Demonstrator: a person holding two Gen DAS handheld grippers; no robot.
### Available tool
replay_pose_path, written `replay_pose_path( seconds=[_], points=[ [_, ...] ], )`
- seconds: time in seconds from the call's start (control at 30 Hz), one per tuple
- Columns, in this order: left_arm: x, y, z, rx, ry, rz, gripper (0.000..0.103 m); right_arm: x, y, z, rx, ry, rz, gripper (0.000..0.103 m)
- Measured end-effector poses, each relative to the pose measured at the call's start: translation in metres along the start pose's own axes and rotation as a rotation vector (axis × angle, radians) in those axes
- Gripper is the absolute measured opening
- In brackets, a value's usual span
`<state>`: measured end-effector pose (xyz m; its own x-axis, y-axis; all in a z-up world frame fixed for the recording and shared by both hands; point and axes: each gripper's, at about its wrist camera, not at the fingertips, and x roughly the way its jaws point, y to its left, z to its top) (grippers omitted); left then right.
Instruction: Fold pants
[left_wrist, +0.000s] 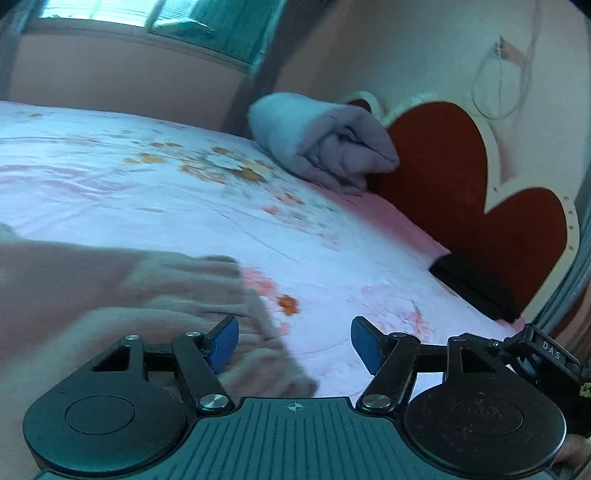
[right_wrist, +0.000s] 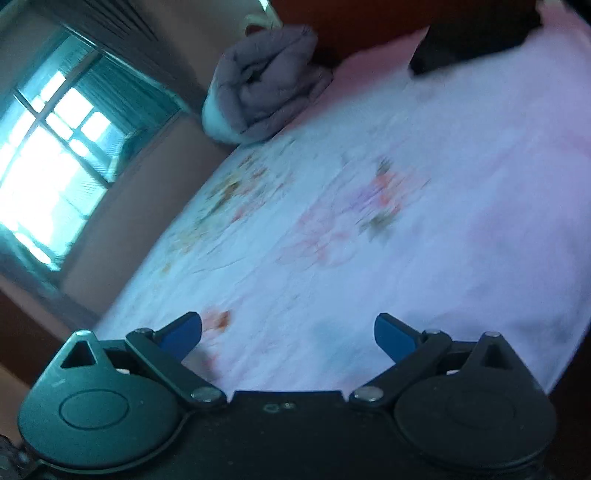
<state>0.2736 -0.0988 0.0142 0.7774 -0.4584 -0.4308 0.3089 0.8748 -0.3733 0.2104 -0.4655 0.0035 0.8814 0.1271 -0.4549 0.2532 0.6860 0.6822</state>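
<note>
Pale pink pants (left_wrist: 122, 291) lie blurred on the flowered bed sheet (left_wrist: 147, 192) at the lower left of the left wrist view. Their ribbed edge reaches under and between the blue pads of my left gripper (left_wrist: 293, 341). That gripper is open and the pads do not press on the cloth. In the right wrist view my right gripper (right_wrist: 288, 338) stands open above the bare sheet (right_wrist: 369, 221), with nothing between its fingers. No pants show in that view.
A rolled grey-lilac quilt (left_wrist: 325, 144) lies at the head of the bed, also in the right wrist view as the quilt (right_wrist: 266, 88). A red heart-shaped headboard (left_wrist: 461, 206) stands behind. A black folded cloth (left_wrist: 476, 288) sits by it. A window (right_wrist: 55, 158) lies beyond the bed's far edge.
</note>
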Motion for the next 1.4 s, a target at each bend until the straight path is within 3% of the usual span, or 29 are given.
replay_pose_path(
  seconds=[0.07, 0.23, 0.37, 0.57, 0.73, 0.77, 0.8, 0.87, 0.93, 1.0, 1.1, 1.17, 1.2, 1.27, 1.4],
  points=[
    [-0.024, 0.018, 0.001, -0.006, -0.02, 0.045, 0.067, 0.005, 0.008, -0.008, 0.003, 0.036, 0.068, 0.094],
    [-0.08, 0.059, -0.004, -0.021, -0.058, 0.156, 0.067, 0.019, 0.044, -0.036, -0.105, 0.109, 0.12, 0.091],
    [-0.111, 0.099, -0.008, -0.097, -0.086, 0.231, 0.067, 0.026, 0.076, -0.05, -0.205, 0.162, 0.153, 0.087],
    [-0.148, 0.146, -0.026, -0.189, -0.129, 0.332, 0.067, 0.057, 0.114, -0.077, -0.276, 0.285, 0.11, 0.084],
    [-0.172, 0.179, -0.041, -0.231, -0.124, 0.406, 0.067, 0.096, 0.122, -0.085, -0.181, 0.386, 0.067, 0.083],
    [-0.173, 0.184, -0.044, -0.229, -0.117, 0.412, 0.067, 0.102, 0.122, -0.086, -0.159, 0.4, 0.068, 0.077],
    [-0.173, 0.187, -0.046, -0.227, -0.105, 0.411, 0.067, 0.106, 0.125, -0.088, -0.149, 0.417, 0.079, 0.041],
    [-0.173, 0.193, -0.052, -0.235, -0.098, 0.413, 0.067, 0.105, 0.135, -0.089, -0.159, 0.413, 0.096, 0.032],
    [-0.171, 0.197, -0.058, -0.247, -0.092, 0.414, 0.067, 0.085, 0.147, -0.079, -0.127, 0.333, 0.232, 0.024],
    [-0.17, 0.201, -0.065, -0.263, -0.082, 0.422, 0.067, 0.066, 0.147, -0.069, -0.07, 0.259, 0.298, 0.024],
    [-0.17, 0.204, -0.071, -0.265, -0.074, 0.416, 0.067, 0.058, 0.125, -0.067, -0.081, 0.195, 0.238, 0.024],
    [-0.169, 0.204, -0.071, -0.264, -0.069, 0.41, 0.067, 0.082, 0.089, -0.076, -0.036, 0.293, 0.092, 0.026],
    [-0.167, 0.204, -0.07, -0.261, -0.067, 0.409, 0.067, 0.095, 0.072, -0.081, 0.009, 0.367, 0.083, 0.028],
    [-0.165, 0.202, -0.068, -0.256, -0.069, 0.403, 0.067, 0.094, 0.061, -0.08, 0.011, 0.36, 0.145, 0.028],
    [-0.158, 0.201, -0.066, -0.26, -0.065, 0.404, 0.067, 0.088, 0.078, -0.075, -0.091, 0.365, 0.142, 0.034]
  ],
)
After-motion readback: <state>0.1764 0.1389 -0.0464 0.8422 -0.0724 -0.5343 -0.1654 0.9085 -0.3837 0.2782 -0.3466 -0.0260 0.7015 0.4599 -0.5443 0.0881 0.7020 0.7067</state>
